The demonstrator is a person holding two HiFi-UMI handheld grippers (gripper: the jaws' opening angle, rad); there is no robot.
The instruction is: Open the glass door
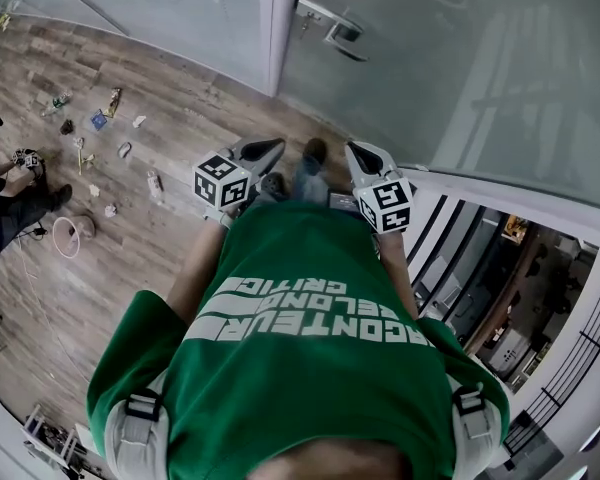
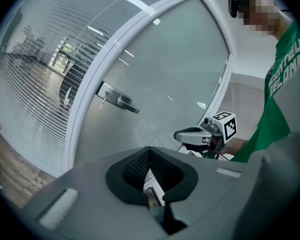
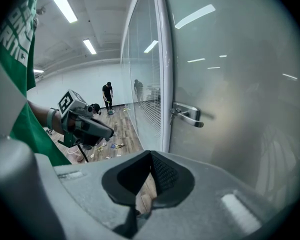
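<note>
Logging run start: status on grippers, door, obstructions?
Left gripper, right gripper both shut, empty. Frosted glass door closed, silver lever handle untouched. Nothing between grippers and handle.

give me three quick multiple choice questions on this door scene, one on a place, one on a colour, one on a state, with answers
1. In the head view, where is the door handle relative to the white frame post?
A) left of it
B) right of it
C) on the floor below it

2. What colour is the person's shirt?
A) green
B) red
C) white

3. What state is the left gripper in?
A) clamped on the handle
B) wide open around the handle
C) shut, empty, apart from the handle

Answers:
1 B, the lever sits just right of the post.
2 A, green fills the lower head view.
3 C, its own view shows the jaws meeting with nothing between them and the handle well beyond.
</note>
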